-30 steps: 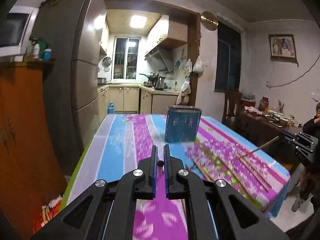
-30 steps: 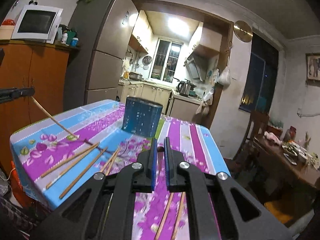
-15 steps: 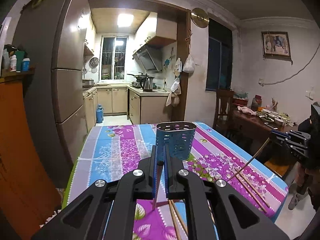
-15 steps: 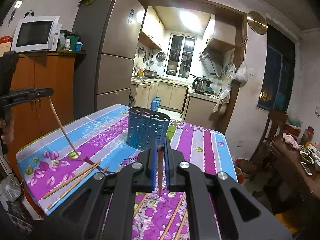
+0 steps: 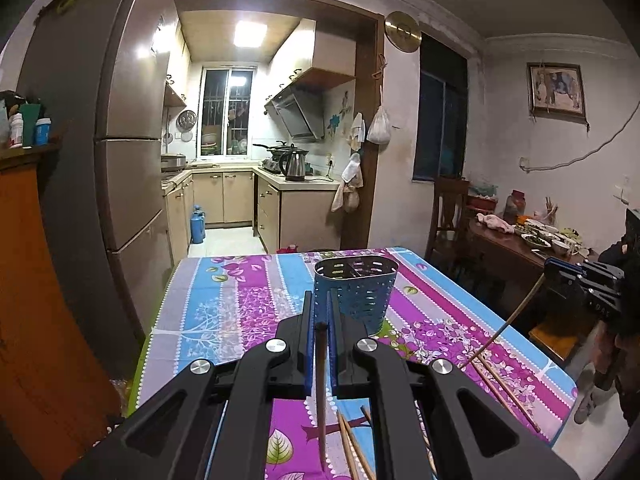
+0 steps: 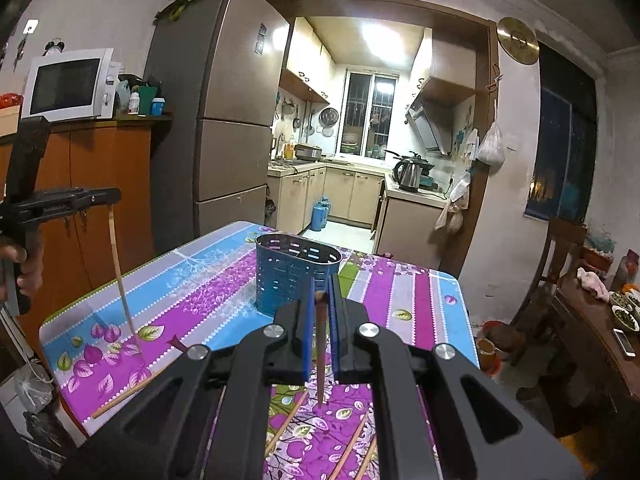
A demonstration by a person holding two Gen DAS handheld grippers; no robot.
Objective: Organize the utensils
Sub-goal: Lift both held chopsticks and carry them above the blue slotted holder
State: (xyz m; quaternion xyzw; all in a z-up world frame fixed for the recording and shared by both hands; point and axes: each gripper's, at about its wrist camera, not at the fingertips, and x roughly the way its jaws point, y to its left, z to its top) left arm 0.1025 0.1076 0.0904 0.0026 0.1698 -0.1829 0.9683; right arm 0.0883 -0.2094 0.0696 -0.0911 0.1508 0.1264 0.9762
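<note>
A blue perforated utensil holder (image 5: 354, 296) (image 6: 296, 276) stands upright on the flowered tablecloth, just beyond both grippers. My left gripper (image 5: 319, 308) is shut on a wooden chopstick (image 5: 321, 384) that hangs down from its jaws, clear of the cloth. My right gripper (image 6: 320, 286) is shut on another chopstick (image 6: 320, 356), also hanging point down. Each view shows the other gripper from the side: the right gripper (image 5: 556, 270) with its slanting chopstick (image 5: 508, 324), and the left gripper (image 6: 106, 196) with its chopstick (image 6: 120, 276). Several loose chopsticks (image 5: 500, 388) (image 6: 128, 392) lie on the cloth.
The table (image 5: 208, 292) is covered by a striped purple and blue cloth, and its near corners drop off at both sides. A tall fridge (image 6: 224, 120) and an orange cabinet (image 6: 108, 176) stand to the left. A wooden side table (image 5: 516, 248) with dishes is to the right.
Both grippers have risen and pulled back from the table, each lifting a chopstick off the cloth. The chopsticks now dangle from the jaws, and the holder's open top has come into view.
</note>
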